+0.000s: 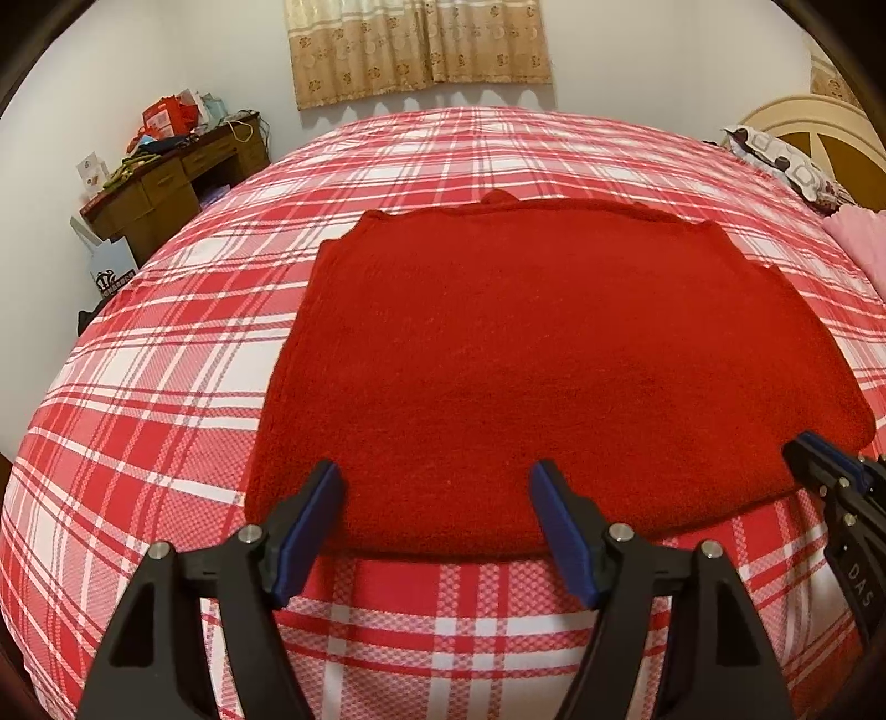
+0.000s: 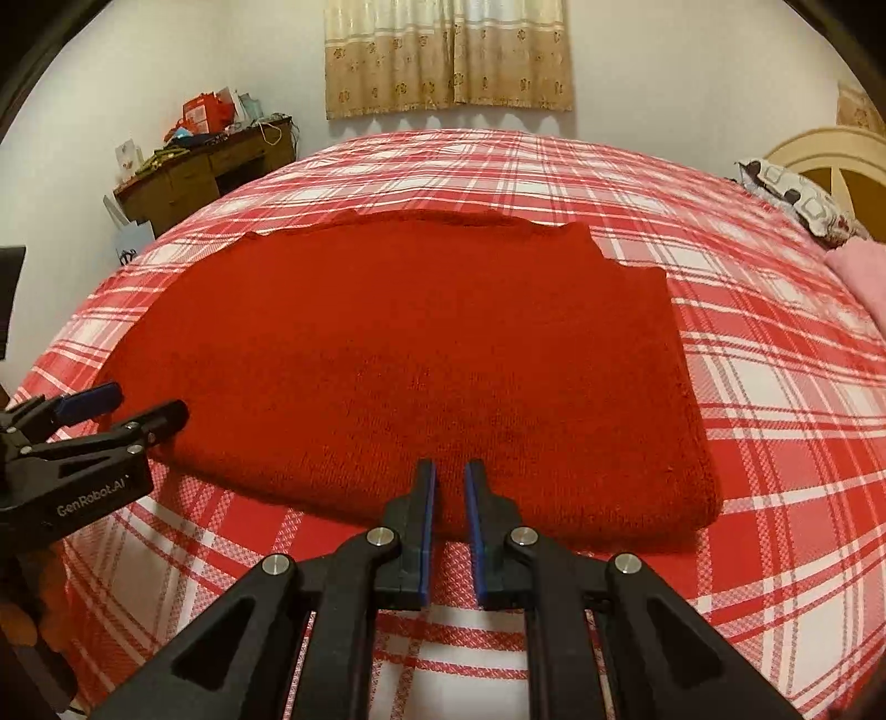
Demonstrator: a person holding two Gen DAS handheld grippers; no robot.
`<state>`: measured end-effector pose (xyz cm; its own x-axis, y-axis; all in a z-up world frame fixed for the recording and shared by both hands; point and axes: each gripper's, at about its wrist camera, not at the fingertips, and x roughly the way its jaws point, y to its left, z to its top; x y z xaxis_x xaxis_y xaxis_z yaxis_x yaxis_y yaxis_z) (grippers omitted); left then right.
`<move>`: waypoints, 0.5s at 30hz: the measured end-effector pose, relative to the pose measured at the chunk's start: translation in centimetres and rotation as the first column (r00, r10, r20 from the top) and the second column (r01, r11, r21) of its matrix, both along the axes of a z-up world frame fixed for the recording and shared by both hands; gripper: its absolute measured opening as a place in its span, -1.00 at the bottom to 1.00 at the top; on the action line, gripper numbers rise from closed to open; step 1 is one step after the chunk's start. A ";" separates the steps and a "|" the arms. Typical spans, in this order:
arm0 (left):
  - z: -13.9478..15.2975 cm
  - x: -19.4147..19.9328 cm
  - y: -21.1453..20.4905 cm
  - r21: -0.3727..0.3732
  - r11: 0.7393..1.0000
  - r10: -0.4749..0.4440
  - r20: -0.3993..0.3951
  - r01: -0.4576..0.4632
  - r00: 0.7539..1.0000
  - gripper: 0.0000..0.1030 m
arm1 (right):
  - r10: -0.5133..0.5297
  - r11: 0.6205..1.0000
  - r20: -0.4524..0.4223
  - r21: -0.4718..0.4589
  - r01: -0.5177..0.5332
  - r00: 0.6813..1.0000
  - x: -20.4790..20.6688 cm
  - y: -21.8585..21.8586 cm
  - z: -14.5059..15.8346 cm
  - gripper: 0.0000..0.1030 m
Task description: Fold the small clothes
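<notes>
The red knit garment (image 1: 554, 354) lay flat on the bed (image 1: 166, 387), already doubled into a rough rectangle, with its near edge running parallel to the bed's near edge and a little back from it. Its far edge was uneven, with a small bump and a step at the far right corner where layers did not quite match.

You had your left gripper (image 1: 437, 498) at that near edge, its fingers spread wide, straddling the left half of the hem and gripping nothing. Your right gripper (image 2: 449, 487) sat at the same edge towards the right, its fingers drawn nearly together with only a narrow gap, and no cloth showed between them. Whether the tips touched the knit I could not tell.

My reading was that you stood between folds: one fold done, both tools lined up on the near hem for the next. That next move would call for you to pinch the full thickness of the hem with each gripper, not only the top layer, and lift both sides evenly, since the thick knit could sag in the middle.

Beyond the bed stood a cluttered wooden desk (image 1: 166, 177) at the left wall, a curtain (image 1: 415, 50) behind, and a patterned pillow (image 1: 786, 160) at the right.
</notes>
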<state>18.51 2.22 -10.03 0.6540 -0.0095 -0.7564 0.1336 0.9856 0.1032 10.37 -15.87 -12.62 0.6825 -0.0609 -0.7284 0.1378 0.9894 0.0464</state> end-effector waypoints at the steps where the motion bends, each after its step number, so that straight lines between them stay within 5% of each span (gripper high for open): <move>1: -0.1 0.0 -0.1 0.002 1.000 0.003 0.003 -0.003 1.000 0.45 | 0.001 1.000 0.003 0.003 -0.001 1.000 0.1 -0.1 0.0 -0.80; 8: 0.1 -0.3 0.2 -0.007 1.000 0.000 0.006 0.000 1.000 0.49 | 0.014 1.000 -0.007 0.019 -0.014 1.000 -0.4 -0.3 0.8 -0.79; 15: 1.0 -0.2 2.4 -0.116 0.993 0.002 -0.015 -0.004 1.000 0.49 | -0.104 0.989 0.078 0.110 0.095 0.992 -2.9 -5.4 3.4 -0.79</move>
<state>18.34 4.63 -8.99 0.6430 -0.0961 -0.7598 0.1315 0.9912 -0.0141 7.50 -21.24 -9.19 0.7352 -0.0567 -0.6755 0.2264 0.9598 0.1659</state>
